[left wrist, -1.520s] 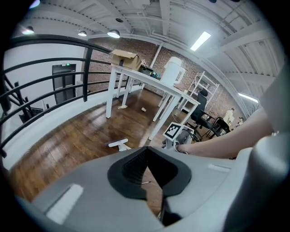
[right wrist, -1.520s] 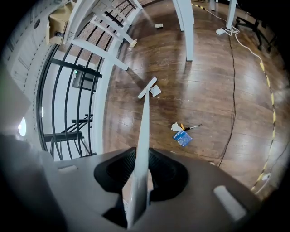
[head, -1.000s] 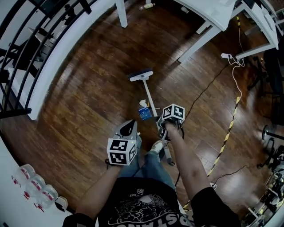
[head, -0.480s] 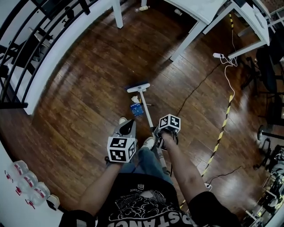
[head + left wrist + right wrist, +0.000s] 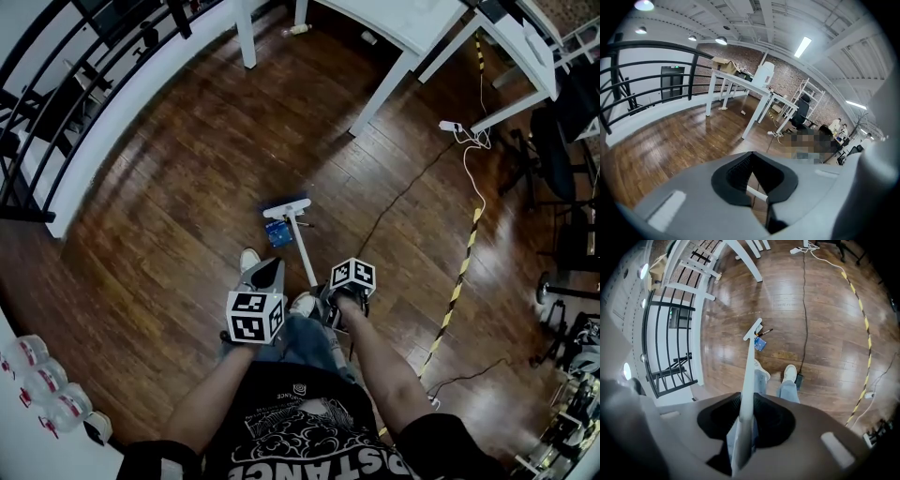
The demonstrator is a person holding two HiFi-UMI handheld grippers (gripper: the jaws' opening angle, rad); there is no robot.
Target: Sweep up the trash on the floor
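White-handled broom (image 5: pixel 300 242) is standing slanted on the dark wooden floor (image 5: pixel 169 234), with its handle pinched in the right gripper (image 5: pixel 743 425).
Its flat head with a blue edge is resting on the floor in front of the person's feet, and a small blue packet (image 5: pixel 277 233) of trash is lying just beside the head. The right gripper view is showing the fingers pressing on the handle from both sides, and also the two white shoes (image 5: pixel 790 372). The left gripper (image 5: pixel 758 185) is keeping its fingers almost together with nothing between them; its view is showing no trash, only white tables (image 5: pixel 740 82) and a black railing (image 5: pixel 651 70). Only the head view is showing both grippers and a yellow-black striped line (image 5: pixel 459 272) on the floor.
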